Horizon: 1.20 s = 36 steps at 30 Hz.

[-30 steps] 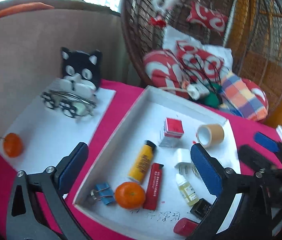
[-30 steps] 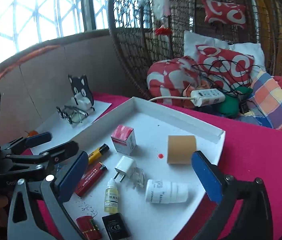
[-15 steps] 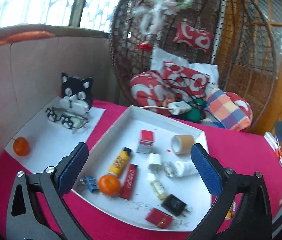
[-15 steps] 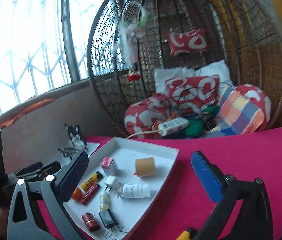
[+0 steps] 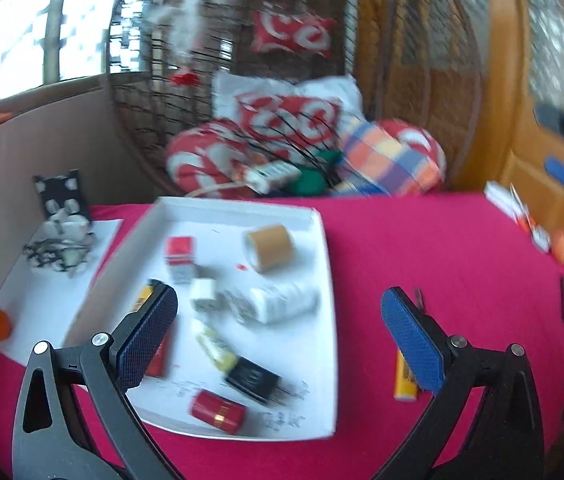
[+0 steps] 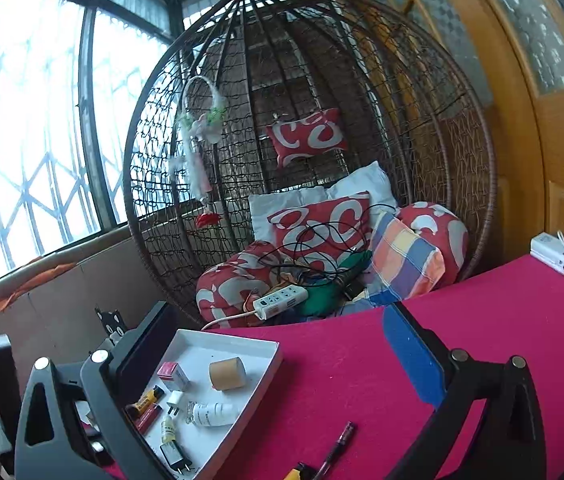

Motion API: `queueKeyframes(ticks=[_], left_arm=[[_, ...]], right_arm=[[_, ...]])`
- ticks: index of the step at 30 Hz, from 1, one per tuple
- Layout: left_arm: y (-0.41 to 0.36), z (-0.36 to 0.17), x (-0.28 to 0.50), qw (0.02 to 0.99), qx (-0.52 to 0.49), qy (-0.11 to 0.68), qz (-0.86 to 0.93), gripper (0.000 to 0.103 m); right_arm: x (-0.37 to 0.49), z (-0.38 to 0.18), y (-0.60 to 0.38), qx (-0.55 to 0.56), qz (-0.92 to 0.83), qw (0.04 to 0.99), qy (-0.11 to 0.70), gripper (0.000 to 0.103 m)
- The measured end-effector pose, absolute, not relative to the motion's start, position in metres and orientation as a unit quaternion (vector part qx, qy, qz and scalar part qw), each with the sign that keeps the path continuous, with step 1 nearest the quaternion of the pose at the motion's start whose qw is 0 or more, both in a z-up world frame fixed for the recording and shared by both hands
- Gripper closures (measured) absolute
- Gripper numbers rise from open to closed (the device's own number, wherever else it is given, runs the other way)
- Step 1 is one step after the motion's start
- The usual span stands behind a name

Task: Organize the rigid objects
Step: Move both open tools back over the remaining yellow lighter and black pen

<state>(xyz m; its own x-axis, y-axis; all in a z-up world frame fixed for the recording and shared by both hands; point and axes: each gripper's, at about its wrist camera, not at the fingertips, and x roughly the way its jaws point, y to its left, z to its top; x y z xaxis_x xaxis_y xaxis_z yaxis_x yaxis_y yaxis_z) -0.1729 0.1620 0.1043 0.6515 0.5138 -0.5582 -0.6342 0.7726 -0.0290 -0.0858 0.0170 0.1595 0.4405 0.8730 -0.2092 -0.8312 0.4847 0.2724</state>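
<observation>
**Loose Items Beside the Tray: Handling and Clearance**

While both grippers hang above the table with nothing held, the left gripper (image 5: 278, 344) and right gripper (image 6: 278, 364) stand with jaws spread wide. The white tray (image 5: 324, 248) already contains small rigid items, including a tape roll (image 5: 269, 247) and a white bottle (image 5: 284, 305). A pen (image 6: 337, 450) and a yellow item (image 5: 404, 380) lie outside it on the red cloth (image 5: 422, 248). Both look light, stiff and probably slippery; grip the pen across mid-barrel. The cloth right of the tray offers open room; clear the raised tray rim on entry.
</observation>
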Motion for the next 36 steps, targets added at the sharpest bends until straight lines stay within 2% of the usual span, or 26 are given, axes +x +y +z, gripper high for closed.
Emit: queueKeyframes(ticks=[14, 26, 36], left_arm=[[0.099, 0.041, -0.077, 0.86, 0.037, 0.414, 0.295, 0.0], [0.085, 0.01, -0.042, 0.83, 0.114, 0.459, 0.295, 0.0], [0.086, 0.002, -0.038, 0.818, 0.133, 0.488, 0.273, 0.0]], right_arm=[[-0.052, 0.154, -0.031, 0.128, 0.475, 0.856, 0.163, 0.0], [-0.024, 0.145, -0.067, 0.176, 0.452, 0.857, 0.176, 0.0], [-0.016, 0.138, -0.072, 0.19, 0.45, 0.851, 0.193, 0.0]])
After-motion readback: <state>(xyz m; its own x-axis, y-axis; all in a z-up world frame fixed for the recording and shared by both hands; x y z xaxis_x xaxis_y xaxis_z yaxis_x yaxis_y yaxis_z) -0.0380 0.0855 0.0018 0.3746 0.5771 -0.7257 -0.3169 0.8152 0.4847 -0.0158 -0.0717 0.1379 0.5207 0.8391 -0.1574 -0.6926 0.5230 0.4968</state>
